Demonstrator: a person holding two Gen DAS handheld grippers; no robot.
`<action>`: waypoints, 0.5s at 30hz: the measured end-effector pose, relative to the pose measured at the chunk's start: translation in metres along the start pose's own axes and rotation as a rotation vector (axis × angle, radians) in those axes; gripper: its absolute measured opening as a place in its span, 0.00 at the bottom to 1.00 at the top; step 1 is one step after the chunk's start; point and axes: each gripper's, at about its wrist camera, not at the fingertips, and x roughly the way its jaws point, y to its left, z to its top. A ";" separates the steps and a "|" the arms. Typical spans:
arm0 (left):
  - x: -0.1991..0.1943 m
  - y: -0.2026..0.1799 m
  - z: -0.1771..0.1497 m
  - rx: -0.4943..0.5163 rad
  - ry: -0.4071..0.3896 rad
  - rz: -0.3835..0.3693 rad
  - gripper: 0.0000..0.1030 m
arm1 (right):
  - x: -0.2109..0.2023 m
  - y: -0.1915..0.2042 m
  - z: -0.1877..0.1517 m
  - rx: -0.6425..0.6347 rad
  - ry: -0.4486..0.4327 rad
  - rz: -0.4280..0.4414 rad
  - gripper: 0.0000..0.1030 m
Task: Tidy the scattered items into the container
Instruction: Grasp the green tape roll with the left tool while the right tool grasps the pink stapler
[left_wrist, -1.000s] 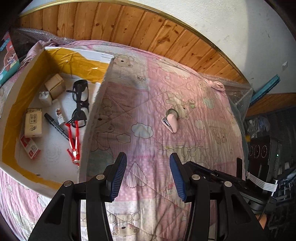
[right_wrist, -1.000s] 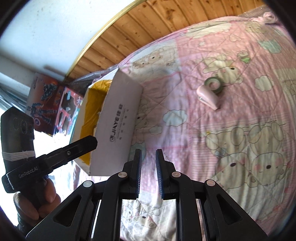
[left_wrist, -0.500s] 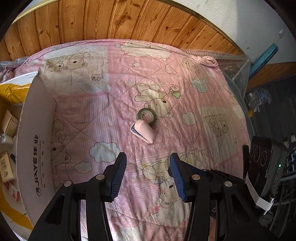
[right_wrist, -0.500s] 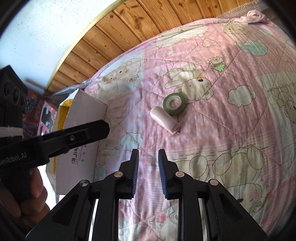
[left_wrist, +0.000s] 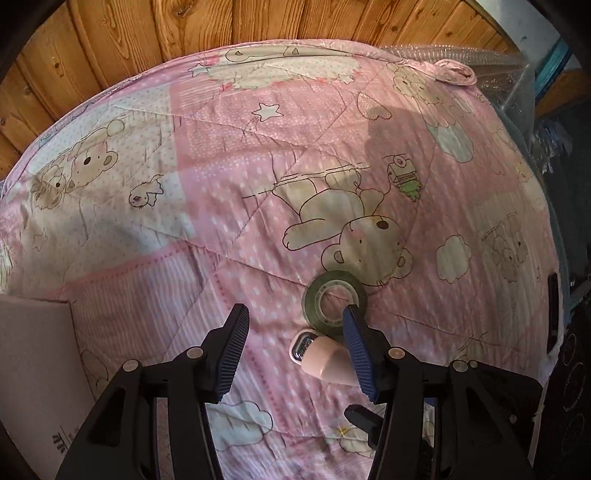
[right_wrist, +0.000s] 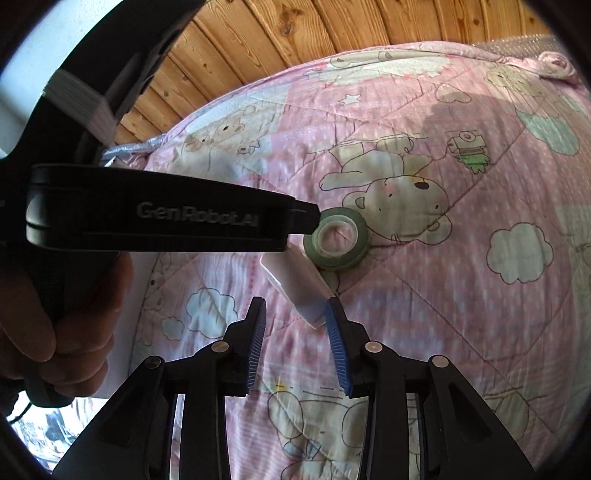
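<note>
The left gripper hangs low over the pink quilted bear-print bedspread with its 2 blue-ribbed fingers spread wide and nothing between them. Just inside its right finger lies the small pale pink oblong case with a silver end, and touching that, just ahead, lies the green ring-shaped roll of tape. The right gripper is also parted, moderately, gripping nothing, with the pink case just ahead of its fingertips and the tape roll beyond. To the left gripper's far left, a corner of the white cardboard box shows.
</note>
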 end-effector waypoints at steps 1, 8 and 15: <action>0.006 0.000 0.003 0.013 0.011 0.003 0.53 | 0.004 0.000 0.000 -0.008 0.006 0.001 0.37; 0.032 -0.006 0.006 0.125 0.026 0.012 0.53 | 0.020 -0.005 -0.005 -0.002 -0.012 0.038 0.37; 0.026 -0.015 -0.002 0.248 -0.016 0.065 0.17 | 0.025 -0.003 -0.003 0.001 -0.035 0.036 0.10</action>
